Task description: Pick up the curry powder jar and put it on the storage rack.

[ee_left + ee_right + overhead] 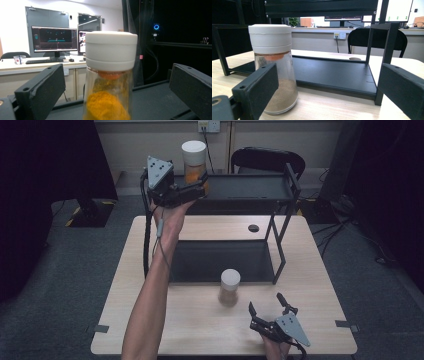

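Two jars | yellow-powder jar (110, 75) between wide-open left hand-held gripper (197, 187) | right hand-held gripper (270, 307) open

The high view looks forward and down over the whole worktop (200, 330) and black rack (280, 190); the left claw's camera sits close behind the yellow jar (110, 75), facing a far office; the right claw's camera, low on the worktop, faces the brown jar (273, 67) and rack; both jars appear from above too.

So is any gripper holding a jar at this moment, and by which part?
Nothing is held. The left gripper is open around the yellow-spice jar on the shelf, pads apart from the glass. The right gripper is open, apart from the brown-spice jar.
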Motion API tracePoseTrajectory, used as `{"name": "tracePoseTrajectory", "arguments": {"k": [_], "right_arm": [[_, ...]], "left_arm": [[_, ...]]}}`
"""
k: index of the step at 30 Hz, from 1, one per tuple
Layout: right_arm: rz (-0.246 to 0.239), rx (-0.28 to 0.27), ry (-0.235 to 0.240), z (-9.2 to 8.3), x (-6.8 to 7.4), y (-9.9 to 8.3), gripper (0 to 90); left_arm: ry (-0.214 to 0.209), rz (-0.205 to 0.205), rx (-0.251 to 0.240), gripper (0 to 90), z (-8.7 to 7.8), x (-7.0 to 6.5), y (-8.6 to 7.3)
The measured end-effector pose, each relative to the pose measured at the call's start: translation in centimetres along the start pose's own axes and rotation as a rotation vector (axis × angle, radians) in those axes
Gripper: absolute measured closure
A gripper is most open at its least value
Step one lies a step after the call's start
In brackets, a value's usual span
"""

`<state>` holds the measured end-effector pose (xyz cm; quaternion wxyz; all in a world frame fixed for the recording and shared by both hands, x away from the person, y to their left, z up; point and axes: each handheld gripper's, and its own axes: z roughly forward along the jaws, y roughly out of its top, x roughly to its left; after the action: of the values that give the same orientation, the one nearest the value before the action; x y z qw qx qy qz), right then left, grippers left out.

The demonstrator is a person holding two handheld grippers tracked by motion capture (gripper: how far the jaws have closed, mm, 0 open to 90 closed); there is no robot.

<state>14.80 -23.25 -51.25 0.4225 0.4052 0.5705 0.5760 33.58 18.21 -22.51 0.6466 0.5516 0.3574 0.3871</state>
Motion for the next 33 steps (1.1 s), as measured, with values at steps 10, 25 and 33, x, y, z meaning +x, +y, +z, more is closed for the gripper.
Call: {"name": "tracePoseTrajectory", "arguments": {"k": [10,25,33], "right_arm": [[0.0,0.0,-0.002,0.0,0.0,0.0,2.0],[0.0,0.0,-0.003,0.0,0.0,0.0,2.0],[0.0,0.0,-0.004,0.0,0.1,0.0,2.0]], "left_arm": [[-0.021,-0.005,-0.022,0.0,-2.3,-0.5,-1.4],[-0.045,0.007,-0.034,0.0,-5.9,-1.6,-4.9],[-0.036,0.001,-0.046,0.0,-8.0,-1.9,-6.6]]}}
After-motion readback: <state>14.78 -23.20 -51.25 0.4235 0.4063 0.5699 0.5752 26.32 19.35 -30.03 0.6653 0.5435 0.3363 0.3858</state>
